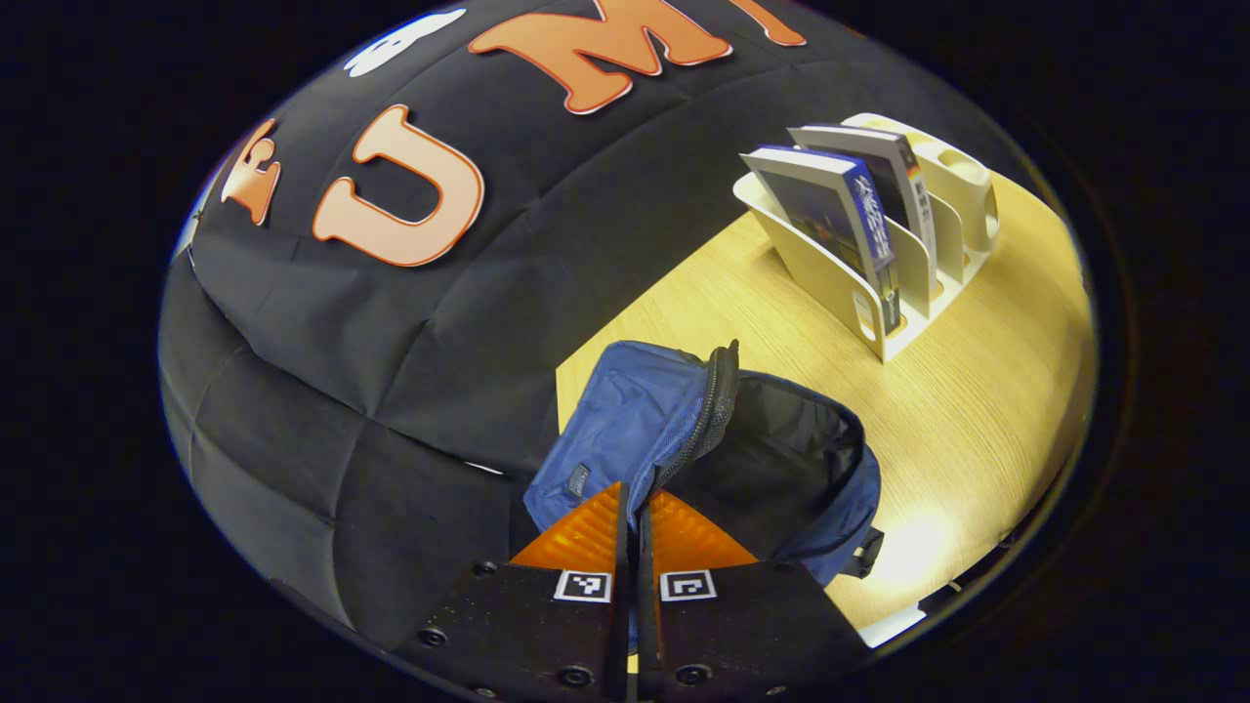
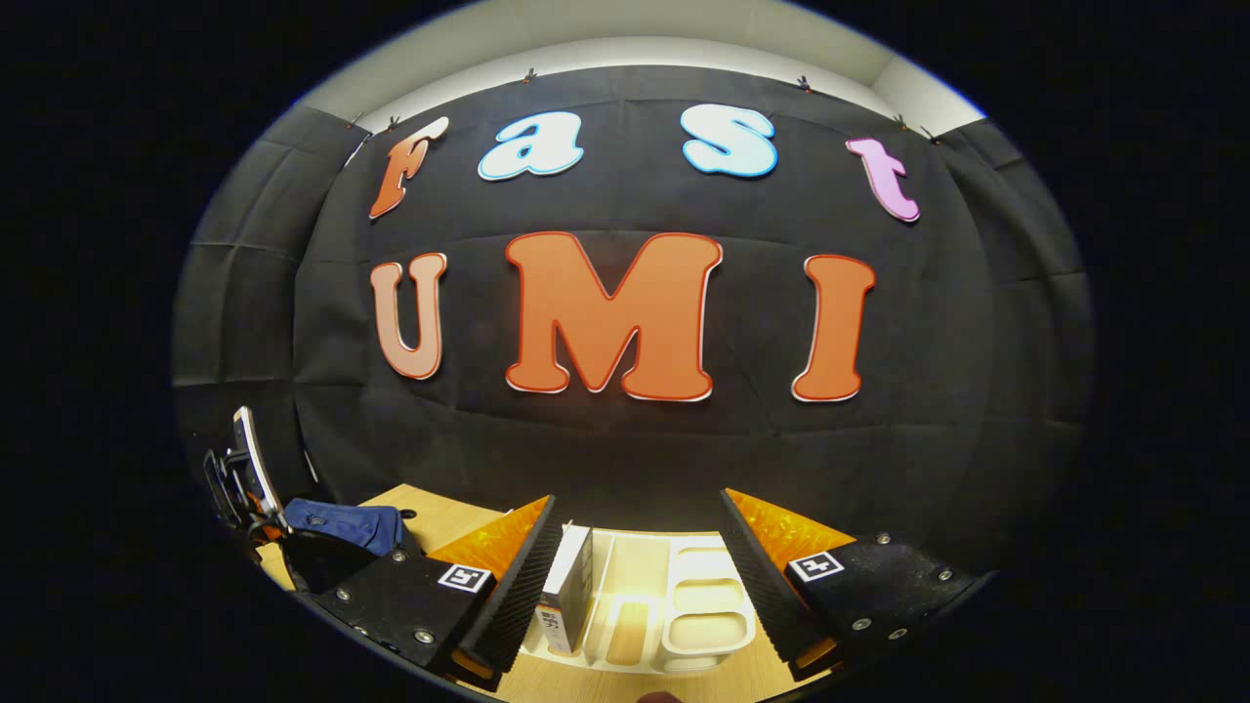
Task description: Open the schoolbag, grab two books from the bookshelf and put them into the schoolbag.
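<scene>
Left gripper [image 1: 633, 522]: clenching the schoolbag's [image 1: 625, 420] zipper edge, bag gaping open.
Right gripper [image 2: 640, 566]: released, hanging over the bookshelf [image 2: 684, 610].
Books [image 1: 830, 210]: standing in the bookshelf at 2 o'clock, on the counter [image 1: 977, 410].

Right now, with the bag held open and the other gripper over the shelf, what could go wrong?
1. The left gripper pinches only the zipper edge of the schoolbag; if it slips, the mouth may fall shut.
2. The open right gripper hangs above the bookshelf, with a book close by one finger; coming down, it might hit the divider or tip the light rack.
</scene>
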Demonstrator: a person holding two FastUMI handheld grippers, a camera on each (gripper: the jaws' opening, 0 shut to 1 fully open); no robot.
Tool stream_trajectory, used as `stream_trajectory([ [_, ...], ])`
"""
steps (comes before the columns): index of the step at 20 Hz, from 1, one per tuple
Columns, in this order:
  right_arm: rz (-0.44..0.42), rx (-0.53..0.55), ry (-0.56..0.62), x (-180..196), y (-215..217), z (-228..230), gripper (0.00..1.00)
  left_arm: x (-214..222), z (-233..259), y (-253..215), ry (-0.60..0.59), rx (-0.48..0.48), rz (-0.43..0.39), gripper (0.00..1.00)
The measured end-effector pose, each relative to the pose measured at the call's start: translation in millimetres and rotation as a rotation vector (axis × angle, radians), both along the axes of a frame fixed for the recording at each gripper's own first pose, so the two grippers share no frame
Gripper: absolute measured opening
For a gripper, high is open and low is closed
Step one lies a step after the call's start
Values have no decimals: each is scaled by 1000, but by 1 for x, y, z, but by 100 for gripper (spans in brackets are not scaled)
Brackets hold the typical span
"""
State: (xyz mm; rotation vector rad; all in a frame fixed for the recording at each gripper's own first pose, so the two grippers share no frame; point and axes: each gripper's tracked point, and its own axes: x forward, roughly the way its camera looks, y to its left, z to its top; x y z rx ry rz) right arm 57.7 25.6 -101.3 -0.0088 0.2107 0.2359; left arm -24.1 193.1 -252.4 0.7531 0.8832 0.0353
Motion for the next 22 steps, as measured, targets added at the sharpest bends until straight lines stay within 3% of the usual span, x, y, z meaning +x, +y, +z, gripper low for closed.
stream_trajectory([
  [7,50,-54,108,7,45,-16,94,33,18,17,68,-131,-31,4],
  [19,0,-63,511,25,134,-80,95,89,28,41,222,-290,-214,4],
  [22,3,-3,673,21,154,-95,95,90,26,39,248,-318,-278,4],
])
